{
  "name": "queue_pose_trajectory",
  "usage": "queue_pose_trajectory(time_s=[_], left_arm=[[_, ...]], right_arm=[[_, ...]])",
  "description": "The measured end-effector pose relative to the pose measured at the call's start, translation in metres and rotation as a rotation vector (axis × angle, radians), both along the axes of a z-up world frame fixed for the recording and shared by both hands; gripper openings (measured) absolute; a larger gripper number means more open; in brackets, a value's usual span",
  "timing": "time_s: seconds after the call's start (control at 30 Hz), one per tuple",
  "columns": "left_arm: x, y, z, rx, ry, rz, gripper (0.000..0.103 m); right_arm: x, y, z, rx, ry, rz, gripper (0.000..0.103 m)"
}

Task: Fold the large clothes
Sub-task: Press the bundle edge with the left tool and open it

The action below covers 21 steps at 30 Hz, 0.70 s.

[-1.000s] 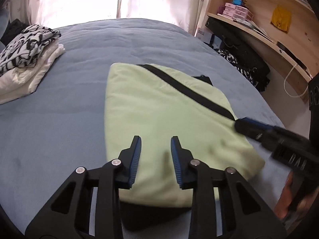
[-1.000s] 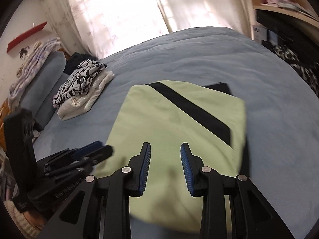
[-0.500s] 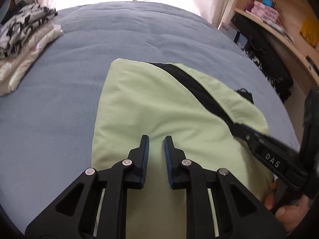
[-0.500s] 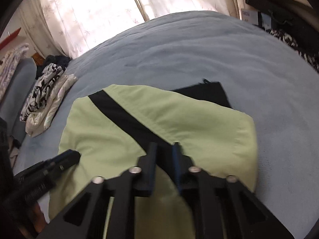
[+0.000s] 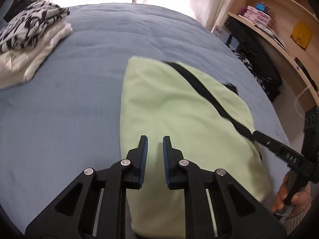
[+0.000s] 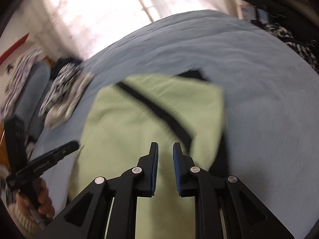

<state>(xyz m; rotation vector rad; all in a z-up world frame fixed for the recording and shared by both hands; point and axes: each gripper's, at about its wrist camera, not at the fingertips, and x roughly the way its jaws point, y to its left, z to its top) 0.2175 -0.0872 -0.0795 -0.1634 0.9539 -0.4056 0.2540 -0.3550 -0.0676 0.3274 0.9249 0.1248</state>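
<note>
A: Where does the folded pale-green fabric garment with the black diagonal stripe (image 5: 179,107) lie?

B: It lies flat on the grey-blue soft bed cover (image 5: 79,99), filling the middle and lower part of both wrist views. In the left wrist view it runs from about twelve o'clock of the left gripper (image 5: 155,145) round to four o'clock; a black part of it pokes out at its far right edge.

A: How does that black two-finger claw with blue ribbed pads stand?

B: Its jaws are narrowly apart and closing. The green cloth is seen through the gap, but the pads do not press on it, and nothing is clamped.

A: And the right gripper (image 6: 165,149)?

B: It is the same black build with blue pads, over the near right part of the garment, the stripe's near end just at its one o'clock. Its jaws are slightly apart and opening, with nothing pinched between them. The right wrist view is blurred.

A: Does each camera catch the other tool?

B: Yes. The left wrist view has the right gripper at four o'clock, its tip at the garment's right edge, gripped by a hand (image 5: 289,195). The right wrist view has the left gripper at eight o'clock, at the garment's left edge.

A: What else is on the bed?

B: A stack of folded clothes, black-and-white patterned on cream (image 5: 26,39), lies at ten o'clock, well apart from the garment. Wooden shelves (image 5: 279,31) stand at two o'clock.
</note>
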Motion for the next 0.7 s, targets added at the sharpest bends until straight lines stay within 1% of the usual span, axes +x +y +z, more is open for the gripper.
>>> queue_pose_trajectory(time_s=[0.03,0.1,0.13,0.2,0.27,0.33,0.43,0.57,0.7], left_arm=[[-0.01,0.003,0.0,-0.007,0.001,-0.006,0.011],[-0.035,0.004,-0.001,-0.026,0.014,-0.025,0.011],[-0.048,0.005,-0.003,-0.035,0.019,-0.039,0.011],[-0.071,0.006,-0.008,-0.009,-0.007,-0.047,0.011],[-0.082,0.005,-0.012,0.016,-0.033,-0.058,0.011],[-0.088,0.01,-0.016,0.021,-0.026,-0.058,0.012],[-0.088,0.016,-0.016,0.023,-0.004,-0.064,0.012],[-0.09,0.014,-0.013,0.067,0.005,-0.063,0.013],[-0.09,0.018,-0.009,0.061,0.021,-0.042,0.013]], right_arm=[[-0.01,0.011,0.0,0.006,0.004,0.03,0.018],[-0.026,0.03,-0.003,0.028,0.015,0.073,0.03],[-0.034,0.036,-0.007,0.037,0.028,0.086,0.032],[-0.047,0.045,-0.018,0.021,0.057,0.096,0.033],[-0.059,0.046,-0.029,-0.033,0.071,0.076,0.033],[-0.074,0.037,-0.032,-0.027,0.068,0.043,0.033],[-0.086,0.019,-0.03,0.028,0.065,0.014,0.033],[-0.099,0.013,-0.029,-0.002,0.069,0.006,0.033],[-0.109,0.011,-0.015,-0.03,0.062,-0.011,0.038]])
